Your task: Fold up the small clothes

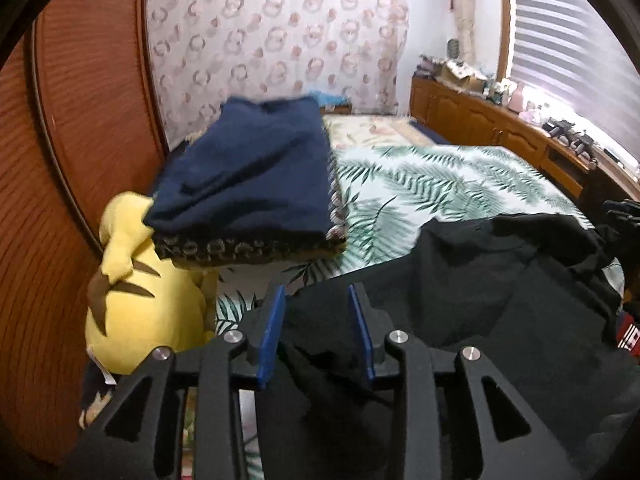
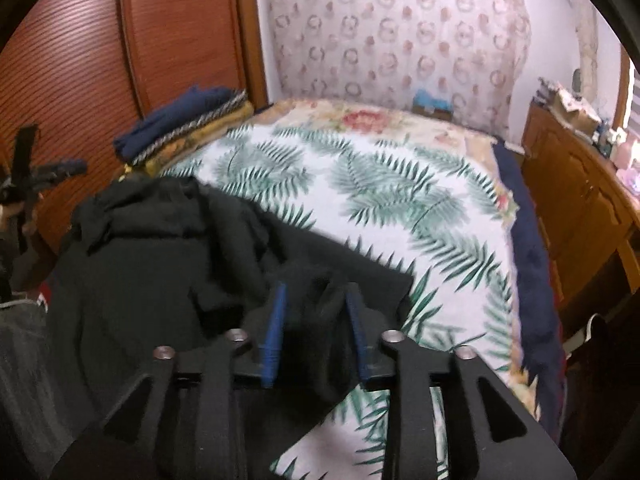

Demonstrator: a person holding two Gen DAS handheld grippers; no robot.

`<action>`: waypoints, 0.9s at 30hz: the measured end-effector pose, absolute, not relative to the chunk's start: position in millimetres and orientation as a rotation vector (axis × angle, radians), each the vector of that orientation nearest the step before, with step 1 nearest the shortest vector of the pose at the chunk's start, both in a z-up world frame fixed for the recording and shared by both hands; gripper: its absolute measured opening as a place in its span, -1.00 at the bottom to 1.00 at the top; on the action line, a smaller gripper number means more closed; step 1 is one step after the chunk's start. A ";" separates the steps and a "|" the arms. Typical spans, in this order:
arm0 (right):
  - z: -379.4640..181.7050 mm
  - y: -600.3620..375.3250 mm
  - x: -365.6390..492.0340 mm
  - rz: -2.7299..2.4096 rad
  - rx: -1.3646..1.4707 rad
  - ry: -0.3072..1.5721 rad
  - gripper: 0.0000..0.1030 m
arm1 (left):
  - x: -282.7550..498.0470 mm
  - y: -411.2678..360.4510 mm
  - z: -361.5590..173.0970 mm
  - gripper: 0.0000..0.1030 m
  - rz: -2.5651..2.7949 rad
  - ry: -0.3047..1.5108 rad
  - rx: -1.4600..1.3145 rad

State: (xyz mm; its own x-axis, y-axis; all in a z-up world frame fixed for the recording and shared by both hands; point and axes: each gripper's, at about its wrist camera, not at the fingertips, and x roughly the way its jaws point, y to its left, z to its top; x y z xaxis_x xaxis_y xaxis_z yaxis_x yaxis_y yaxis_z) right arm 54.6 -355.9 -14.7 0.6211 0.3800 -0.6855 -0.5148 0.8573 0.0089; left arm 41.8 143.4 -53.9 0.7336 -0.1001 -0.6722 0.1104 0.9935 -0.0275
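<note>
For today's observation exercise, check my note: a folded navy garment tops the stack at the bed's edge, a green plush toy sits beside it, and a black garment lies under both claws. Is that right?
One detail is wrong: the plush toy is yellow, not green, as the left wrist view shows. The rest stands: the folded navy garment tops the stack, and the black garment lies under the left claw and right claw.

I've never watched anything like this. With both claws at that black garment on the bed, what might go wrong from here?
1. The black garment lies bunched and creased, so a fold made now would likely come out uneven.
2. The right gripper has a thick wad of cloth between its fingers; it may catch several layers, not one edge.
3. The folded stack sits close to the left gripper, partly resting on the yellow plush toy; a wide swing might knock it over.
</note>
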 end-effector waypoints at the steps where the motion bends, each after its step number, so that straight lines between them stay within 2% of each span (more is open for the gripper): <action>1: -12.1 -356.1 58.1 0.501 -0.202 0.730 -0.12 | 47.3 146.2 -59.8 -0.40 -0.109 0.756 0.011; 5: -14.4 -360.5 77.8 0.446 -0.199 0.722 -0.04 | 64.9 156.5 -82.1 -0.40 -0.089 0.825 -0.005; 13: -51.5 -362.4 118.8 0.401 -0.136 0.825 -0.02 | 77.1 162.1 -102.6 -0.40 -0.084 0.883 -0.002; 15: -57.8 -362.3 123.7 0.399 -0.128 0.838 -0.02 | 76.8 160.2 -104.4 -0.34 -0.074 0.880 0.021; 16: -60.4 -362.6 125.3 0.403 -0.124 0.846 0.02 | 77.0 160.4 -104.6 -0.25 -0.064 0.878 0.028; 18: -66.1 -363.4 129.6 0.390 -0.119 0.863 0.19 | 79.1 164.8 -105.5 -0.14 -0.052 0.882 0.010; 22: -76.4 -363.5 134.6 0.381 -0.124 0.887 0.24 | 81.8 171.9 -106.8 0.07 -0.039 0.879 -0.021; 27: -82.6 -361.7 133.8 0.374 -0.141 0.893 0.25 | 80.2 173.6 -107.4 0.08 -0.053 0.870 -0.033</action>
